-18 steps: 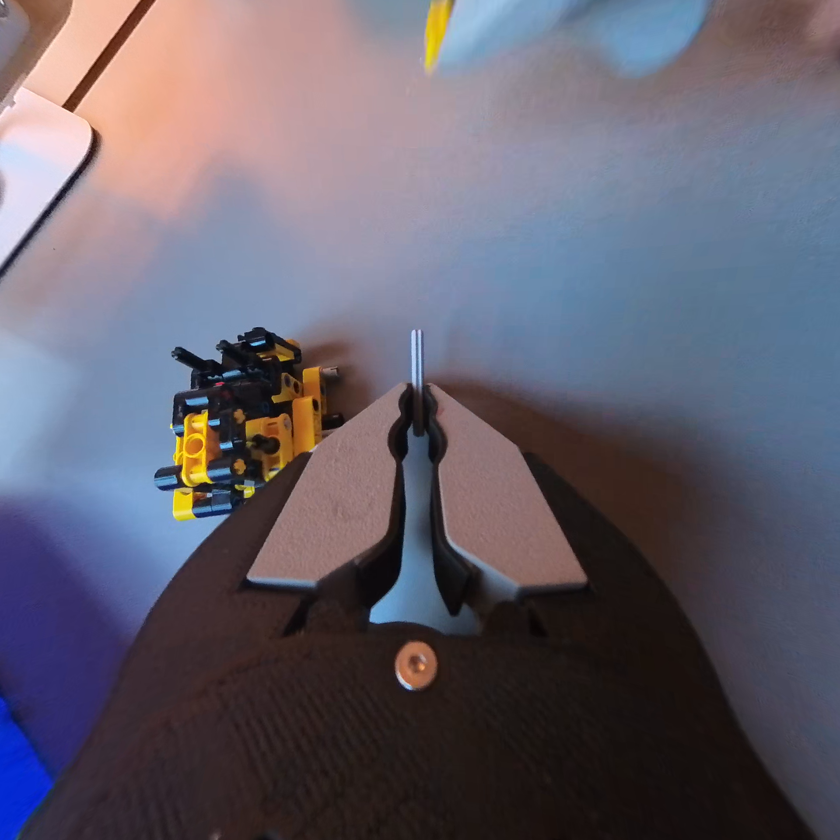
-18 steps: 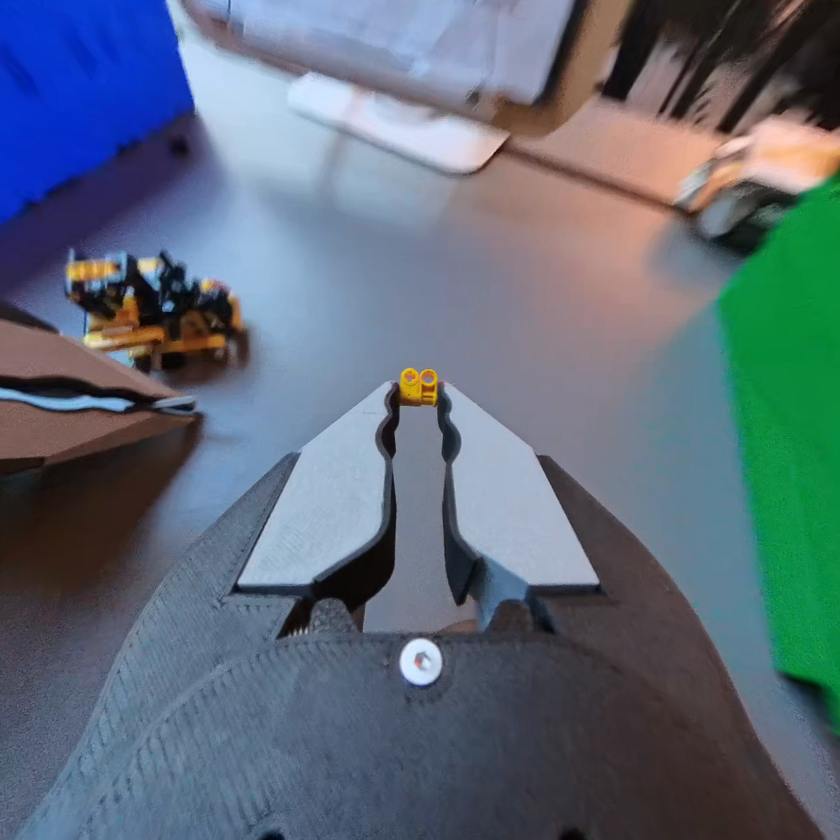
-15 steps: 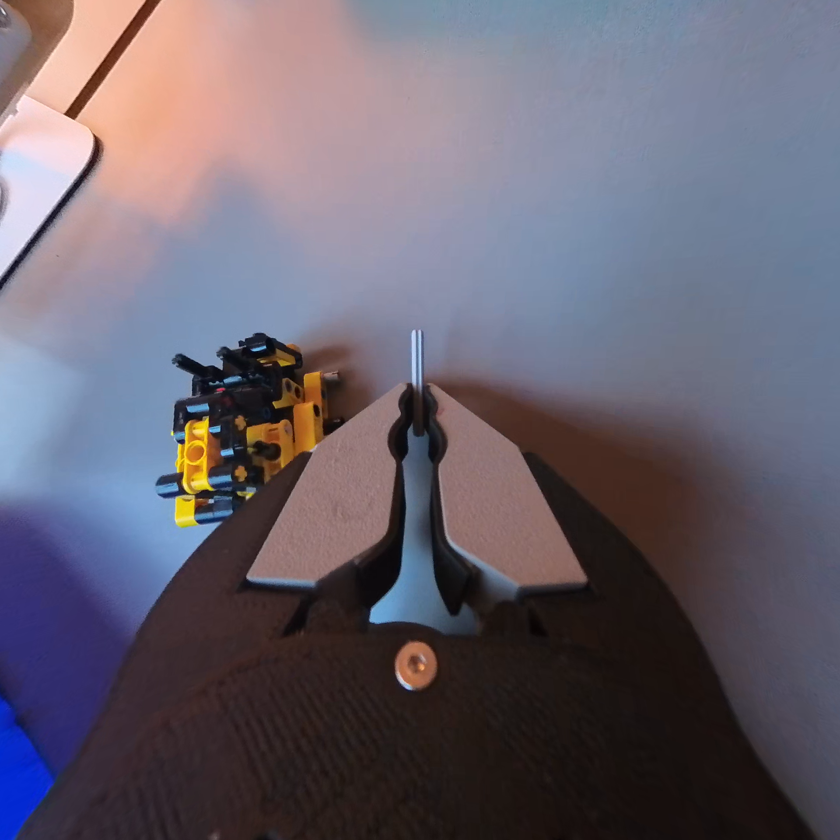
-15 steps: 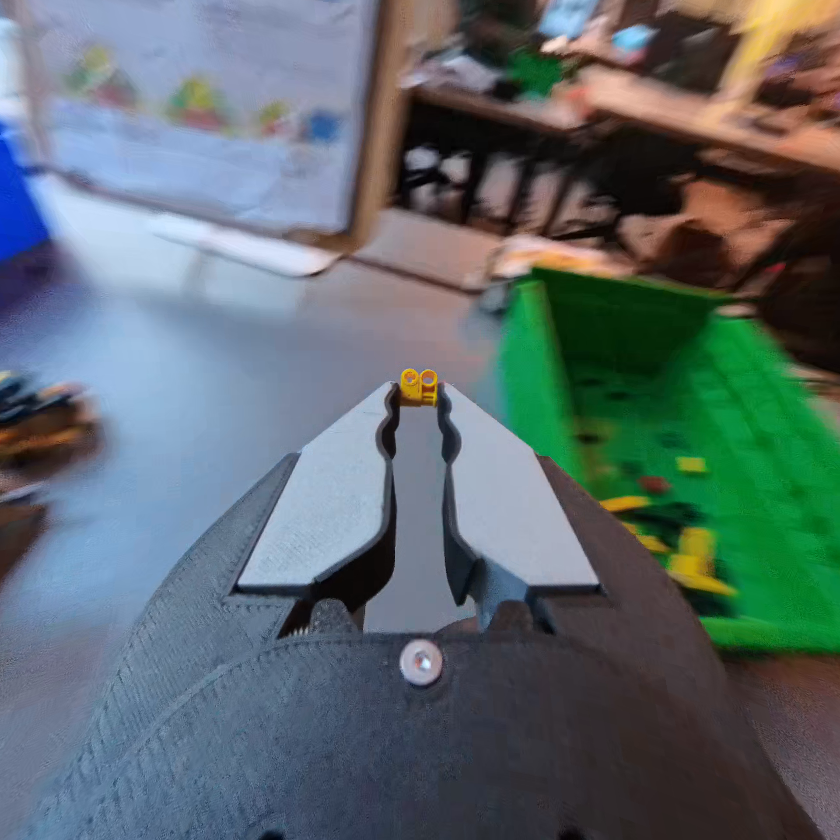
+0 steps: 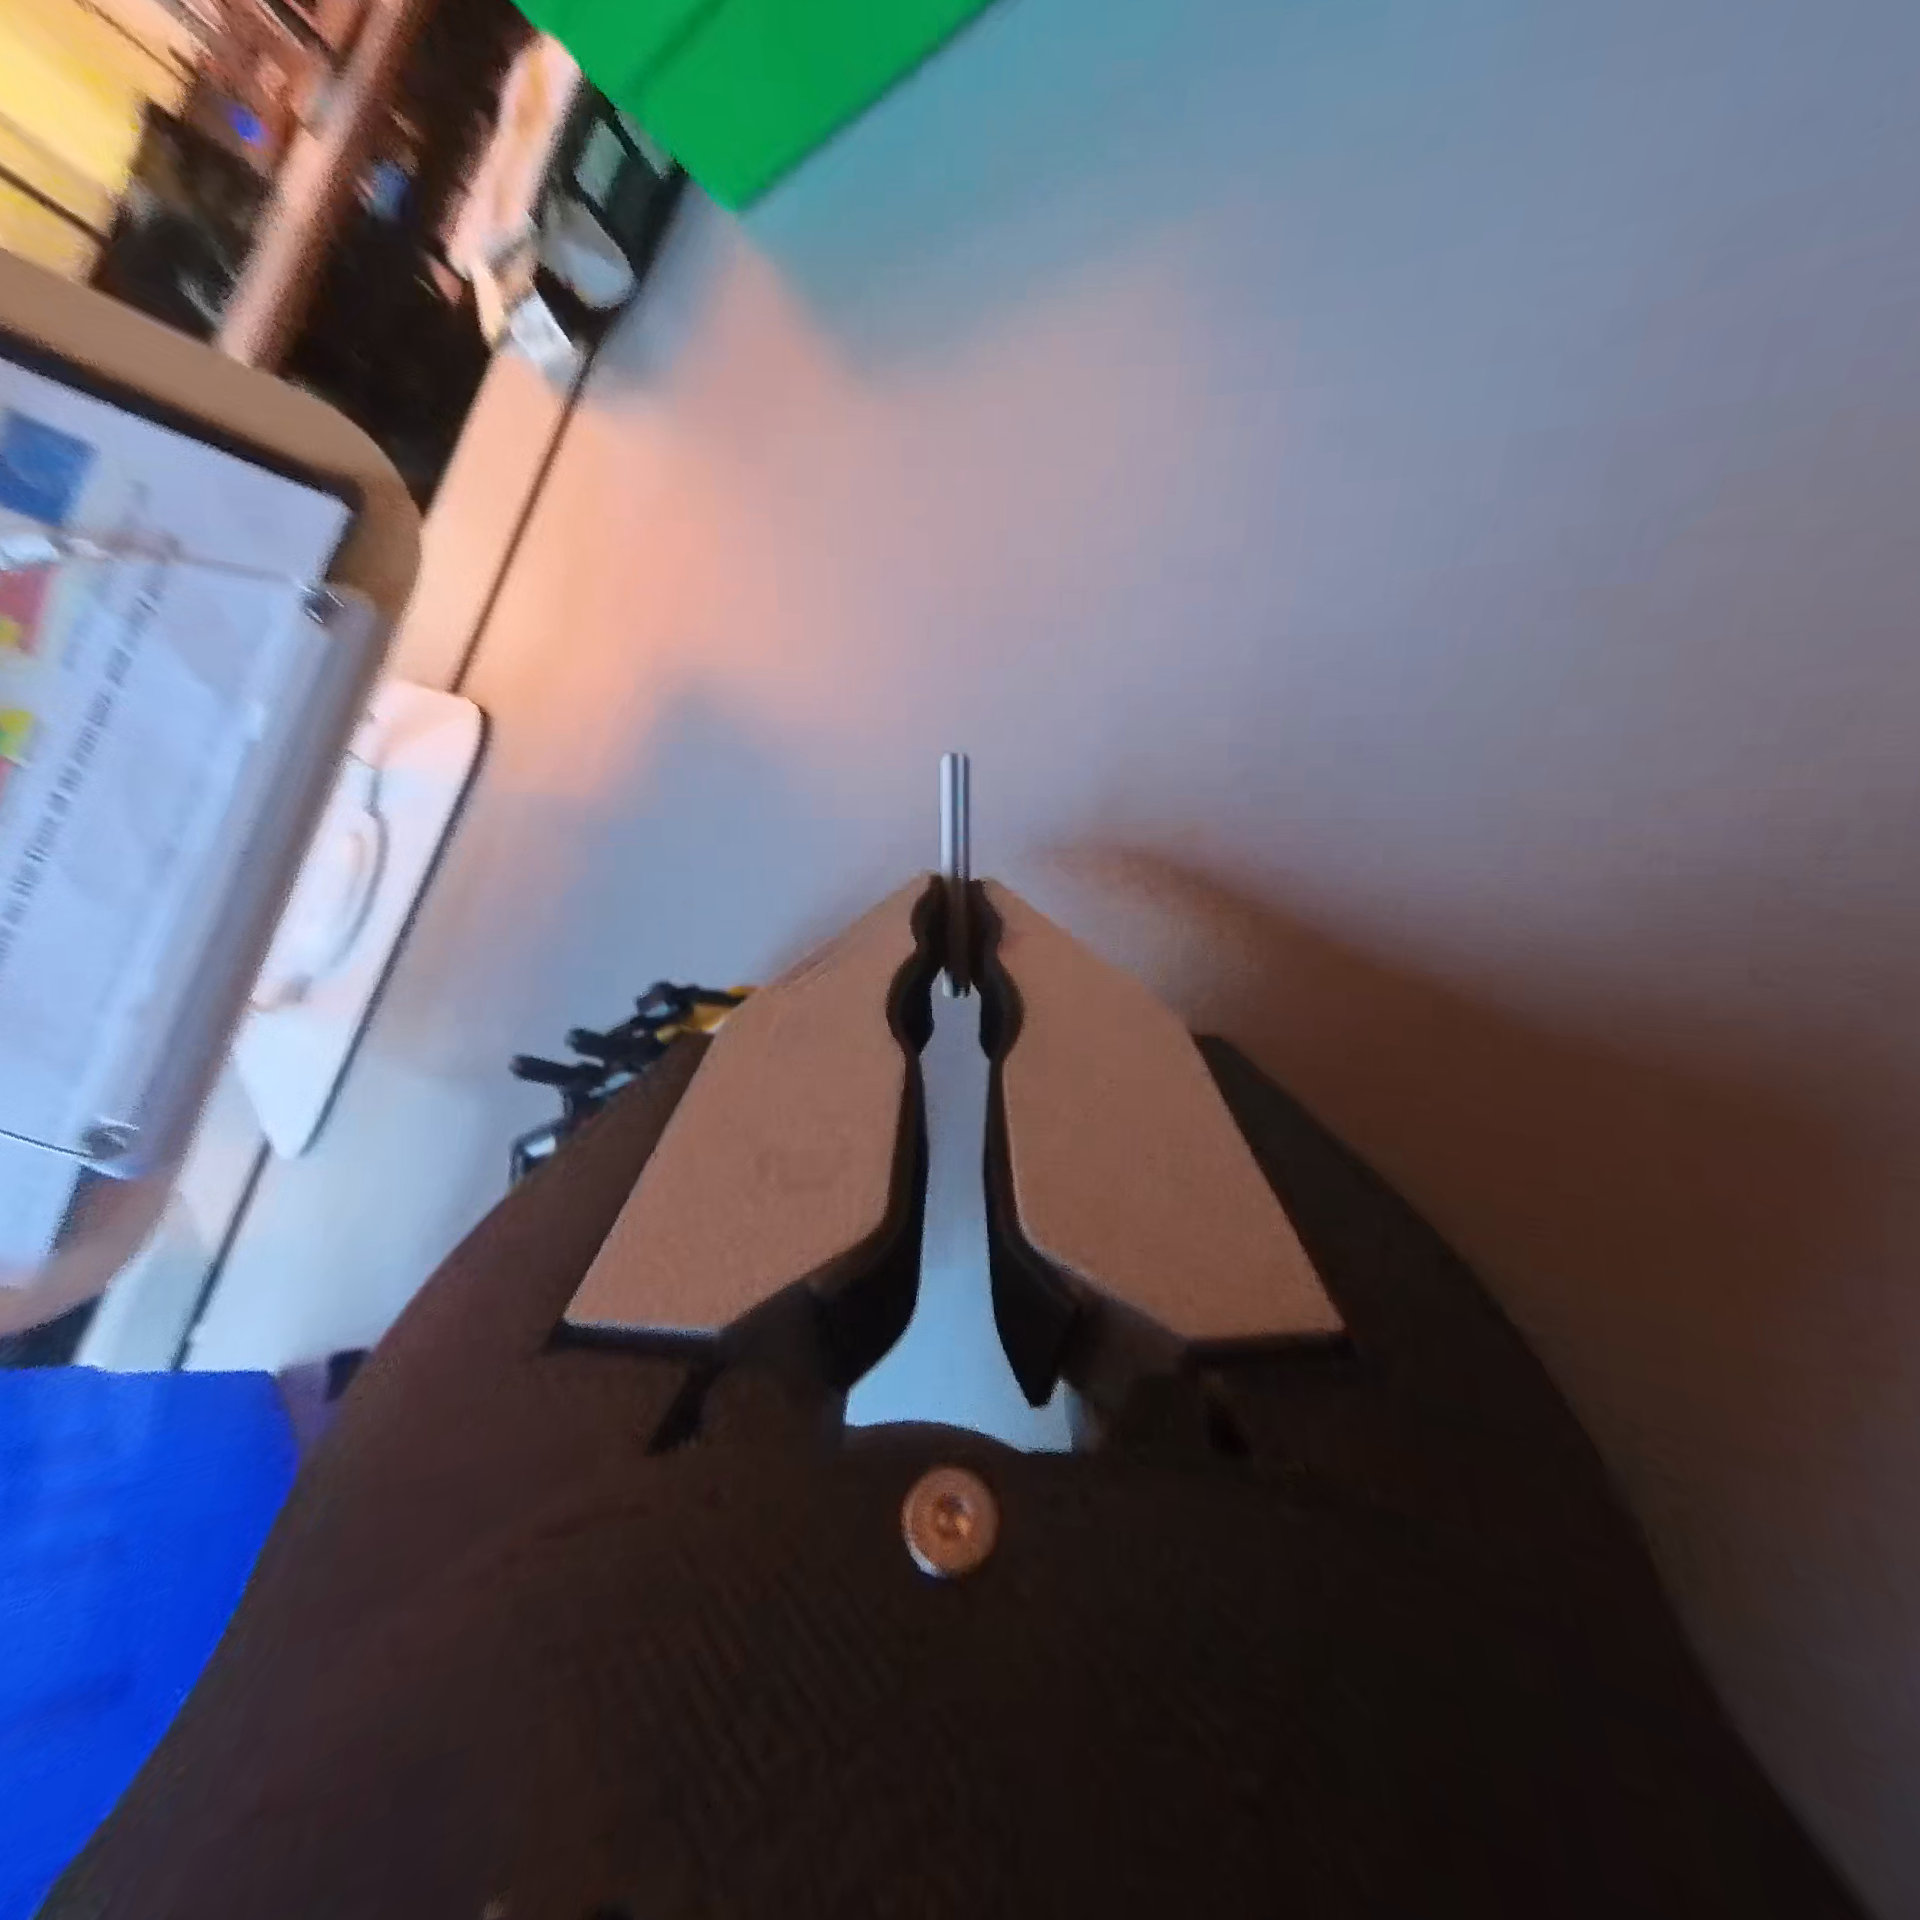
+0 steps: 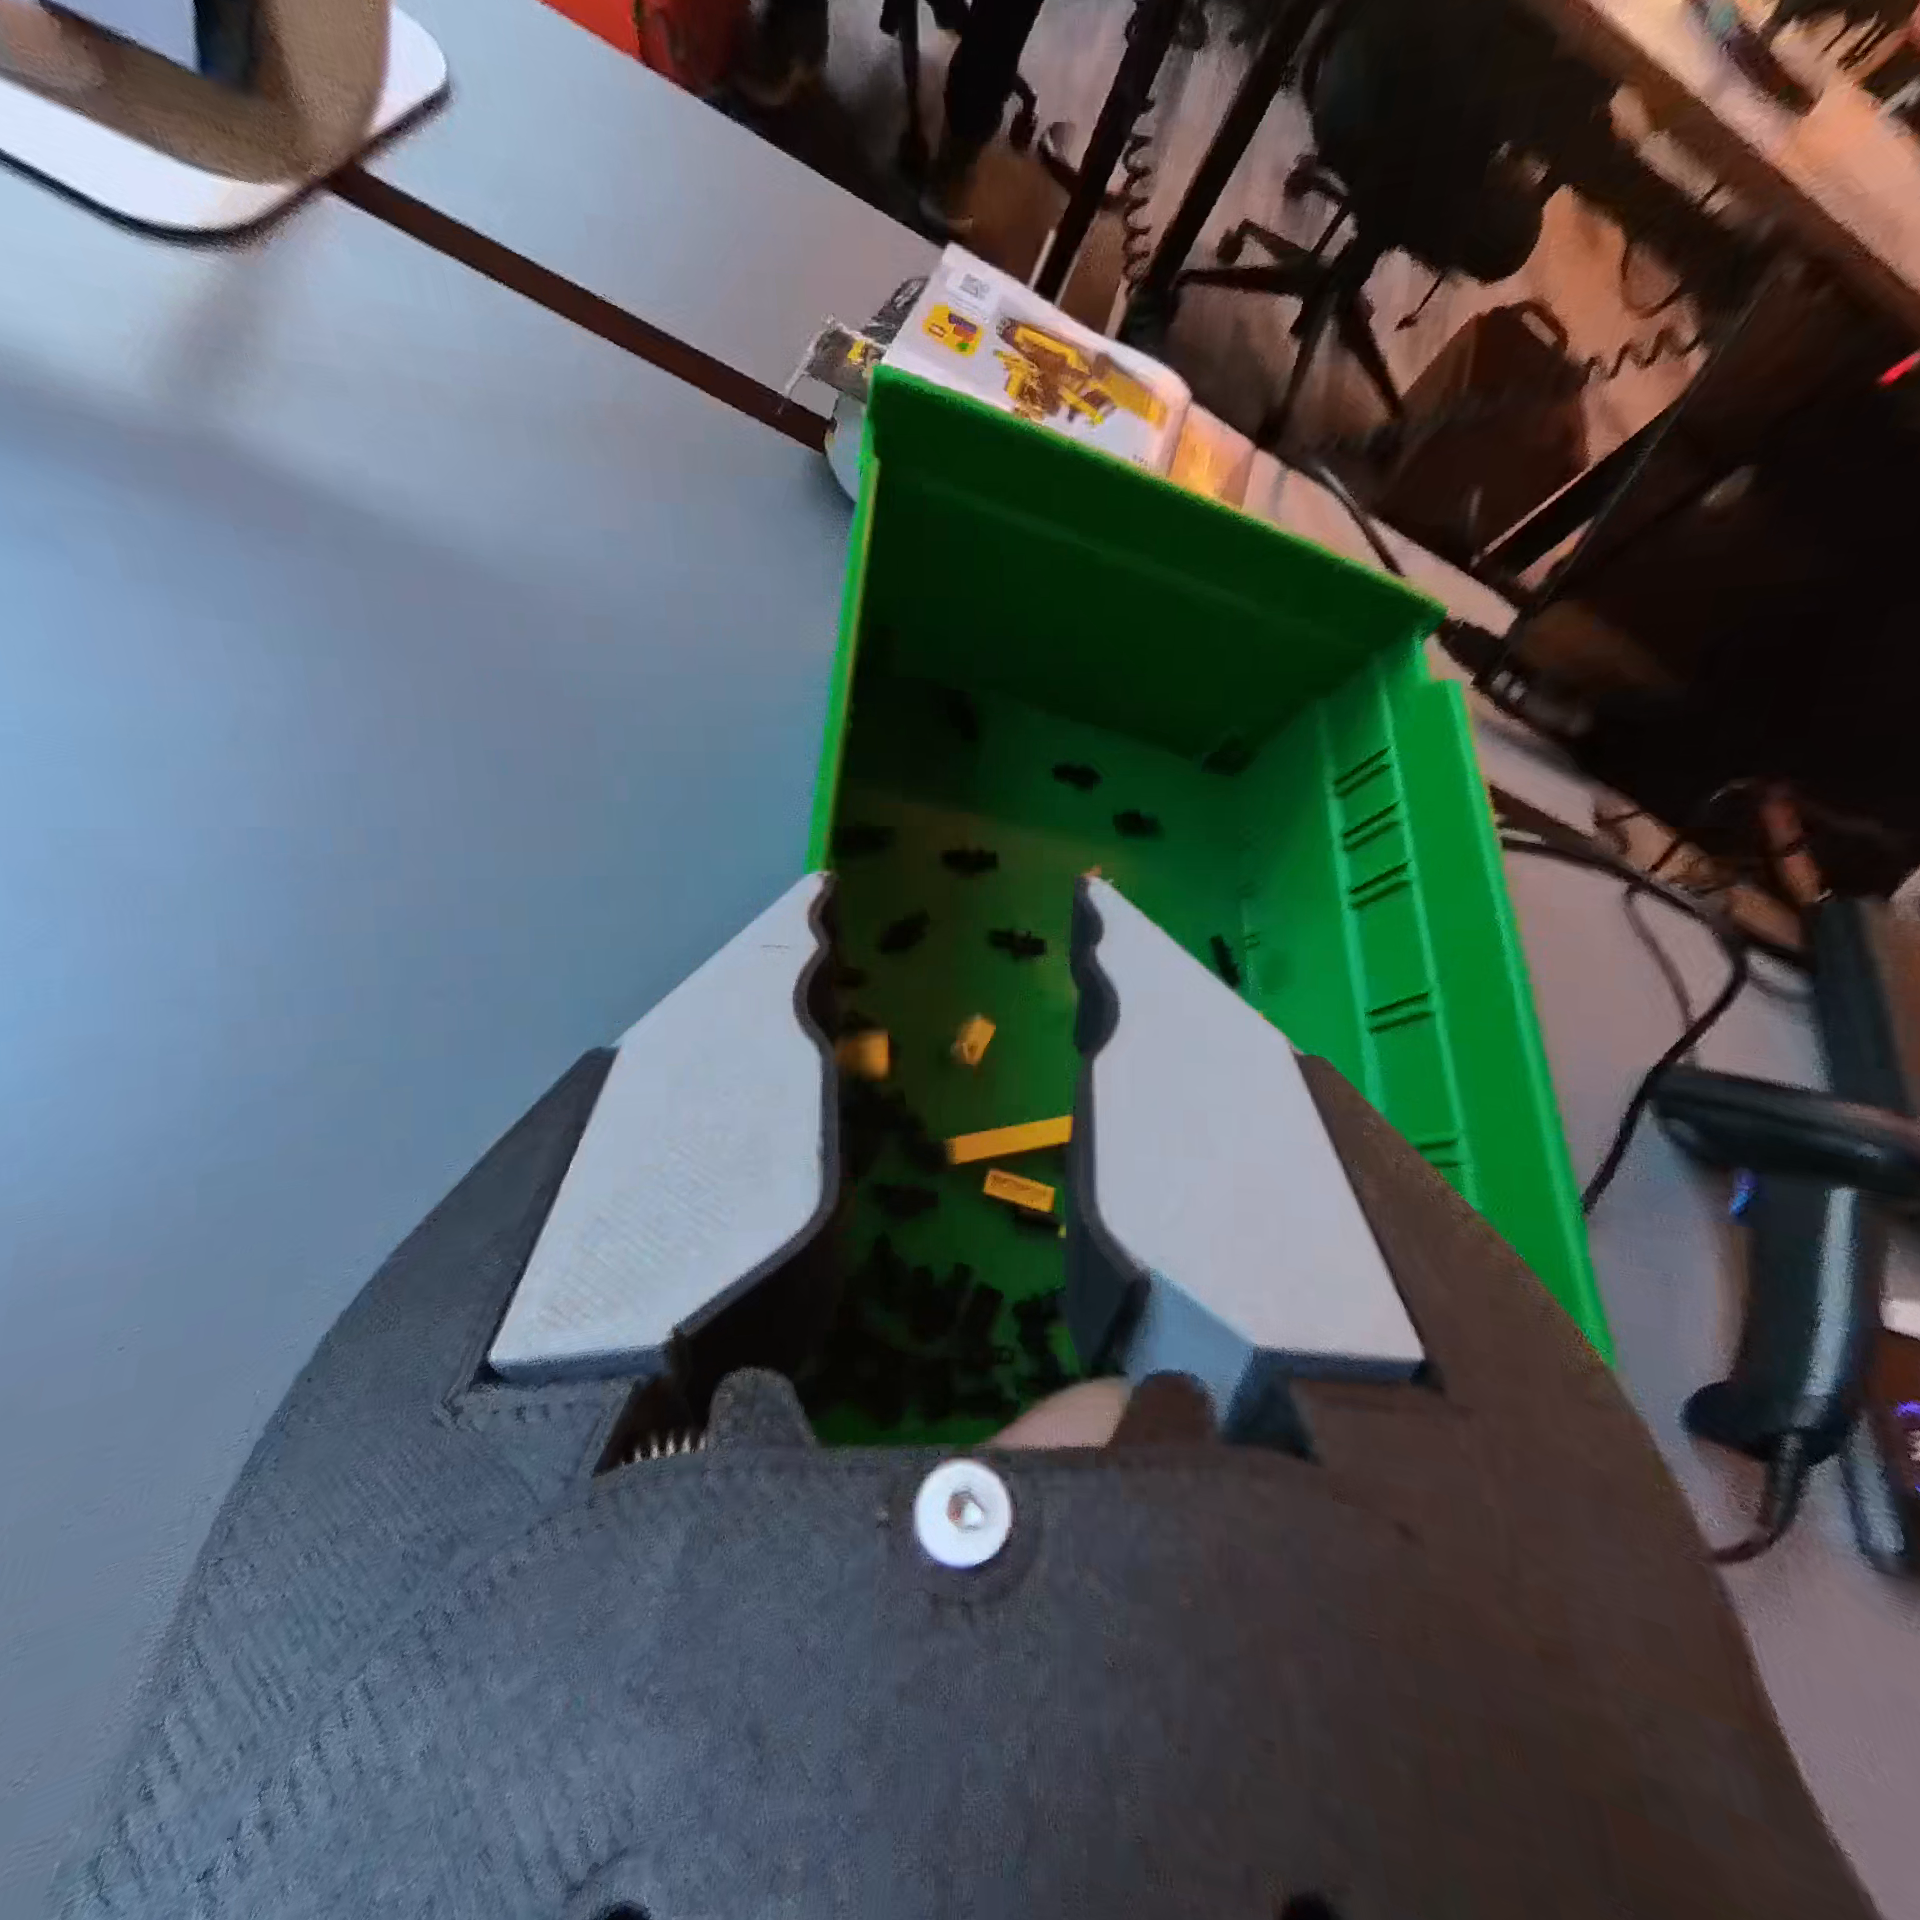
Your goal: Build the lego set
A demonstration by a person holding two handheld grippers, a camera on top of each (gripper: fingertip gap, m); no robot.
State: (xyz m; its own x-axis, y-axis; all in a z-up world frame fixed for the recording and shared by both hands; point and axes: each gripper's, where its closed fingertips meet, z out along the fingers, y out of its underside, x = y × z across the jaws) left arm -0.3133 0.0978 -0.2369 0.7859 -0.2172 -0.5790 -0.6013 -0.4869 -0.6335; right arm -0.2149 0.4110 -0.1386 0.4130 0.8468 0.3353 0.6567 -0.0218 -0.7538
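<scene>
Left gripper: its fingers are clenching a thin grey lego axle, which is sticking straight out past the tips, above the bench.
Partly built model: a black and yellow lego assembly is sitting on the bench just left of the left gripper's fingers, mostly hidden behind them.
Blue object: it is filling the near left corner of the left wrist view; what it is cannot be told.
Stand and sheet: a white stand base is resting on the bench to the left, with a blurred printed sheet in a clear holder above it.
Right gripper: its fingers are spreading wide with nothing between them, hovering over the near end of the green bin.
Green bin: it is lying on the bench, right of centre, running from near to far.
Loose parts: several yellow lego pieces and many small black lego pieces are lying scattered on the bin's floor, the black ones piling up at the near end.
Booklet: a printed box or booklet is resting just beyond the bin's far wall.
</scene>
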